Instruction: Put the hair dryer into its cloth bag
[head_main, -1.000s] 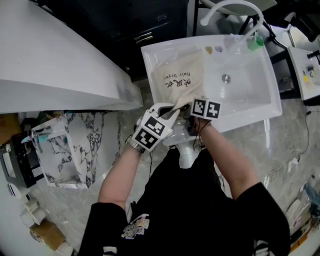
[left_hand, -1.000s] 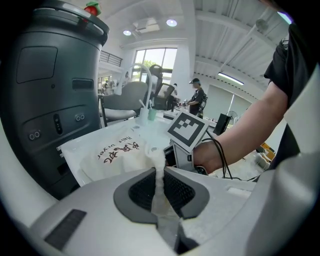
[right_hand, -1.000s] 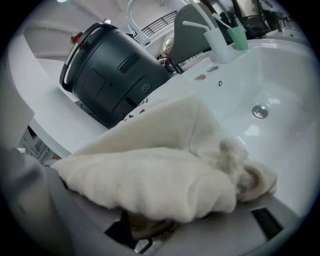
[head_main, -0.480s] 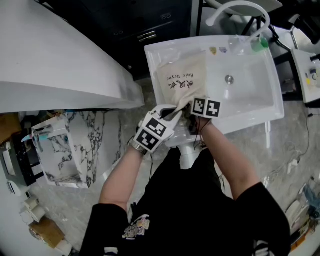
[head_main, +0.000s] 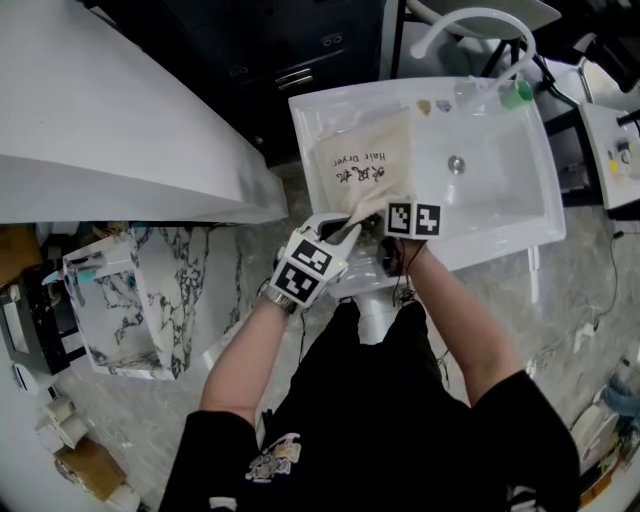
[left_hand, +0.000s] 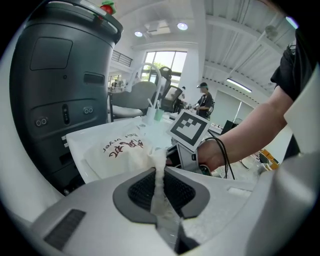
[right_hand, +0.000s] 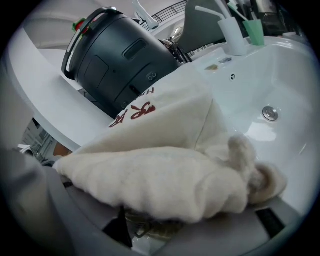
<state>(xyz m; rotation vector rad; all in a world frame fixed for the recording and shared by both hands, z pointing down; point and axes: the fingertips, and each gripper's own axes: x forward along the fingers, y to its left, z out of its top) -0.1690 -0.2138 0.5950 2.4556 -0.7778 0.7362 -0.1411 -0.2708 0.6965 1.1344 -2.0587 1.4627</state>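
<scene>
A cream cloth bag (head_main: 365, 165) with red writing lies in the left part of a white sink (head_main: 520, 215). Its open end is bunched up at the near edge, where both tools meet. The left tool (left_hand: 159, 186) is clenched on a thin fold of the bag's cloth, and the fold sticks up between its two dark pads (left_hand: 140, 190). The right tool (right_hand: 150, 220) is just beside it, with the marker cube on top. Its jaws have just been opening and now stand wide apart. A thick, soft roll of the bag lies across the gap between them, but the jaws do not squeeze it, so this tool has let go. Something dark and thin shows under that roll, and I cannot tell what it is. The hair dryer cannot be made out in any view. The drain (head_main: 456, 164) sits in the bare right half of the sink, well apart from the bag. A white tap (head_main: 470, 20) bends over the far edge, and a green cup (head_main: 515, 90) stands near it.
</scene>
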